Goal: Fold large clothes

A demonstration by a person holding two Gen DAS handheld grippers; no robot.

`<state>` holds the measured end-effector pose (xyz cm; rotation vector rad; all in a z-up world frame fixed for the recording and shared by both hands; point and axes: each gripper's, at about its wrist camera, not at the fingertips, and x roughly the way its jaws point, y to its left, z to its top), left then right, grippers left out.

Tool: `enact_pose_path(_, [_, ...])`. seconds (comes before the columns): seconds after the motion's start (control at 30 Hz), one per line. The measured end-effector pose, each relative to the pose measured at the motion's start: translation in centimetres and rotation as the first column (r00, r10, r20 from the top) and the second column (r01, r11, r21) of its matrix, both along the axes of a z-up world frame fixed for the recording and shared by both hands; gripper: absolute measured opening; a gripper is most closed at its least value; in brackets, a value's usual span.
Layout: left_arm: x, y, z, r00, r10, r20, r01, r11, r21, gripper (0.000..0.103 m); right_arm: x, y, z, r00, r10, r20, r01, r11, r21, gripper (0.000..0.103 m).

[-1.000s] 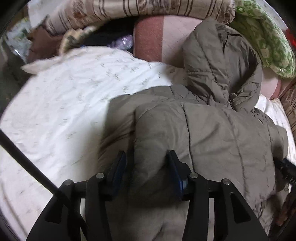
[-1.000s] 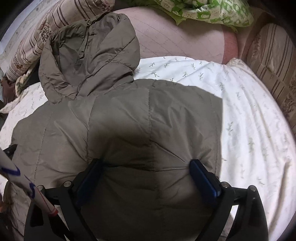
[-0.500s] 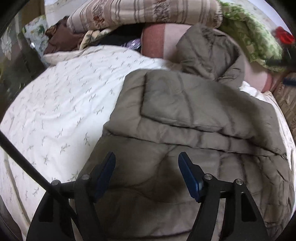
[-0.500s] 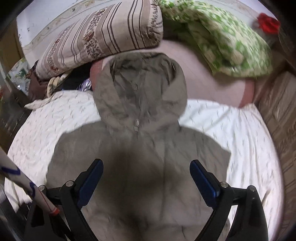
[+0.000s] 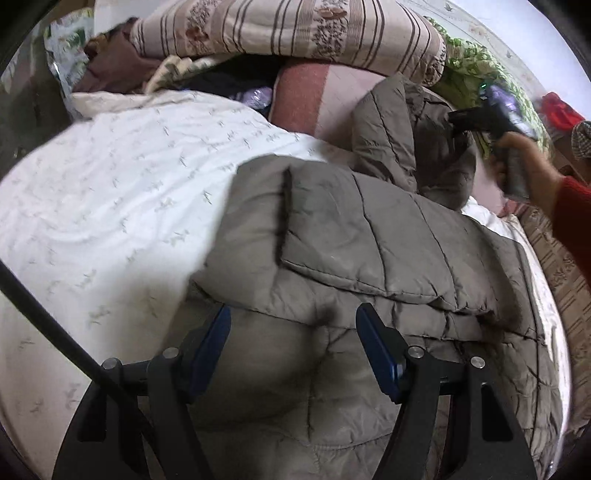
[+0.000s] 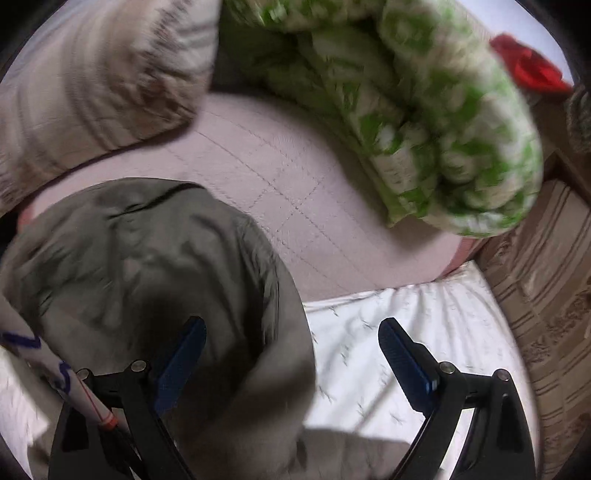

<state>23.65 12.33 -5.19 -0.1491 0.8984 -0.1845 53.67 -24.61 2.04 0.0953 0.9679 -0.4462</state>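
Note:
A grey-brown quilted hooded jacket (image 5: 369, 258) lies on the white patterned bedsheet (image 5: 110, 206), one sleeve folded across its body. My left gripper (image 5: 293, 343) is open and empty just above the jacket's lower part. The jacket's hood (image 5: 410, 133) lies at the far end against a pink cushion. My right gripper (image 6: 291, 354) is open and empty over the hood (image 6: 147, 266); its right finger is over the sheet. The right gripper (image 5: 476, 118) and the hand that holds it also show in the left wrist view, above the hood.
A striped quilt (image 5: 295, 33) and a green leafy quilt (image 6: 424, 122) are piled at the bed's far end on a pink cushion (image 6: 280, 192). A brown striped cover (image 6: 546, 295) lies at the right. A red item (image 6: 524, 66) sits far right.
The left gripper let go of the jacket and opened, then held over its lower part. The right gripper moved forward from the jacket's body to over the hood.

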Motion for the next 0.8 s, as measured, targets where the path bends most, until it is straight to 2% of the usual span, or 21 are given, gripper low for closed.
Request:
enact_pose_path(0.03, [0.1,-0.1,-0.2,1.0,-0.004,-0.005,0.004,1.0,-0.001,0.069,0.3,-0.2,-0.4,1.0,0.0,-0.005,0.0,1.0,0.002,0.09])
enact_pose_path(0.1, [0.3,-0.4,-0.8,1.0,-0.004,-0.019,0.005,1.0,0.017,0.069,0.8,-0.2,-1.6,0.999,0.018,-0.033,-0.017,1.0,0.022,0.04])
enact_pose_path(0.13, [0.4,-0.5,-1.1,1.0,-0.006,-0.029,0.006,1.0,0.017,0.069,0.4,-0.1,-1.8,0.999,0.028,-0.045,-0.026,0.999,0.041,0.009])
enact_pose_path(0.2, [0.4,-0.4,-1.2,0.999,-0.001,-0.04,0.002,1.0,0.009,0.069,-1.4,0.8,-0.5,0.998,0.064,-0.004,-0.064,0.998,0.002,0.009])
enact_pose_path(0.3, [0.0,-0.3,-0.8,0.999,-0.003,-0.035,0.003,1.0,-0.009,0.069,-5.6,3.0,2.7,0.983,0.176,0.044,-0.176,0.984,-0.021,0.008])
enact_pose_path(0.4, [-0.2,0.2,-0.2,1.0,0.009,-0.028,-0.01,1.0,-0.027,0.069,-11.5,5.8,6.1,0.95,0.301,0.085,-0.298,0.954,-0.043,0.007])
enact_pose_path(0.5, [-0.3,1.2,0.6,0.999,0.03,-0.015,-0.031,0.999,-0.037,0.069,-20.1,9.1,8.0,0.894,0.437,0.098,-0.43,0.899,-0.079,0.007])
enact_pose_path(0.6, [-0.6,2.8,1.7,0.999,0.046,-0.014,-0.048,0.994,-0.099,0.069,-27.9,11.8,6.5,0.849,0.526,0.041,-0.517,0.845,-0.138,0.007])
enact_pose_path(0.67, [-0.8,3.7,2.3,0.998,0.063,-0.009,-0.064,0.99,-0.128,0.069,-31.1,13.0,4.3,0.83,0.557,-0.019,-0.55,0.813,-0.189,0.007])
enact_pose_path(0.7, [-1.0,4.4,2.7,0.997,0.077,-0.004,-0.077,0.986,-0.146,0.069,-33.1,13.5,2.1,0.82,0.567,-0.076,-0.569,0.794,-0.214,0.007])
enact_pose_path(0.8, [-1.1,5.3,3.5,0.995,0.101,0.0,-0.099,0.979,-0.177,0.07,-35.2,13.0,-3.0,0.827,0.534,-0.173,-0.562,0.793,-0.236,0.007])
